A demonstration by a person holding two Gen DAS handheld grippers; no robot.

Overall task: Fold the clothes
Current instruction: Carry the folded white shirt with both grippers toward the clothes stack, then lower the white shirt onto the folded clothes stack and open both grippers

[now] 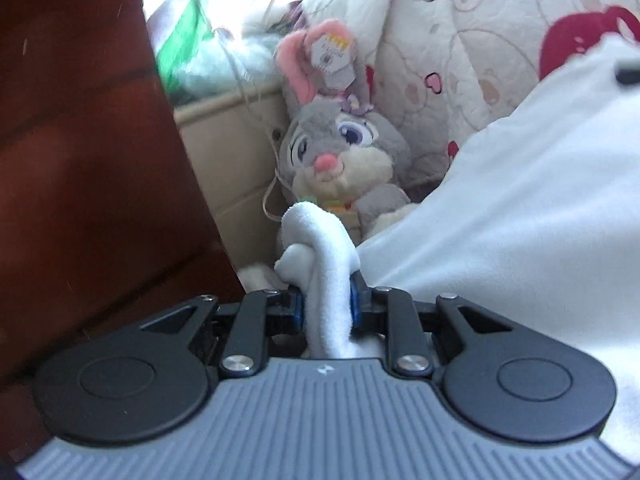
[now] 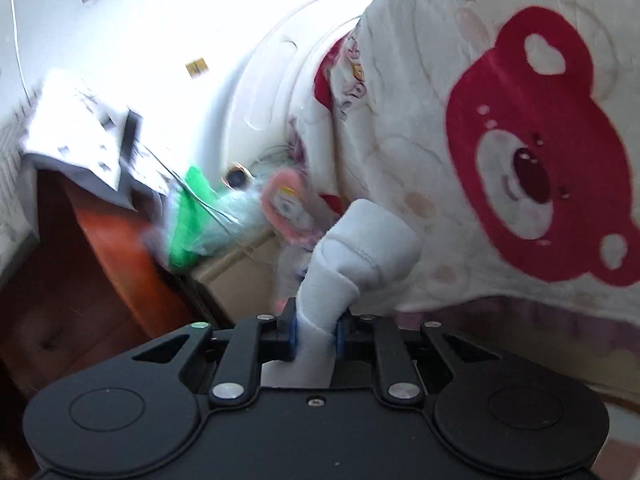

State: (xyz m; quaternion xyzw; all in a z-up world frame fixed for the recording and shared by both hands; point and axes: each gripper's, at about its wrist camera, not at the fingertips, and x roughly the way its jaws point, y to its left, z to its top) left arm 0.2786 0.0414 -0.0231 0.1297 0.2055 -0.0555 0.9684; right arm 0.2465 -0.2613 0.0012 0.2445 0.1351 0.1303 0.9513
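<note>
The left tongs (image 1: 327, 304) pinch a bunched-up edge of a white cloth (image 1: 500, 208). The rest of the cloth spreads out wide to the right of them. The right tongs (image 2: 315, 334) pinch a rolled corner with a stitched hem, most likely another part of the same cloth (image 2: 360, 248). So the cloth hangs between the two tongs, held up and not lying flat.

What could go wrong? Both tongs hold only a thick little roll of cloth, not a flat edge. If the hands pull apart hard, the roll could slide out from the pads (image 1: 353, 300) and that side would drop. Then the fold would come out crooked.

The cloth is soft and floppy. If one hand goes lower than the other, the middle will sag and bunch, and the edges will not line up.

There is a lot of stuff close by. A gray bunny toy (image 1: 340, 148) sits just past the left tongs, beside a tan box (image 1: 236, 152). A quilt (image 2: 520, 140) with red bears hangs near the right tongs. A swinging cloth could brush the bunny and knock it over, or catch on the quilt.

The dark red wood (image 1: 80, 160) is close on the left, and those tongs could bump it.

The right view is blurry, so fast moves make it hard to see where the corner goes.
</note>
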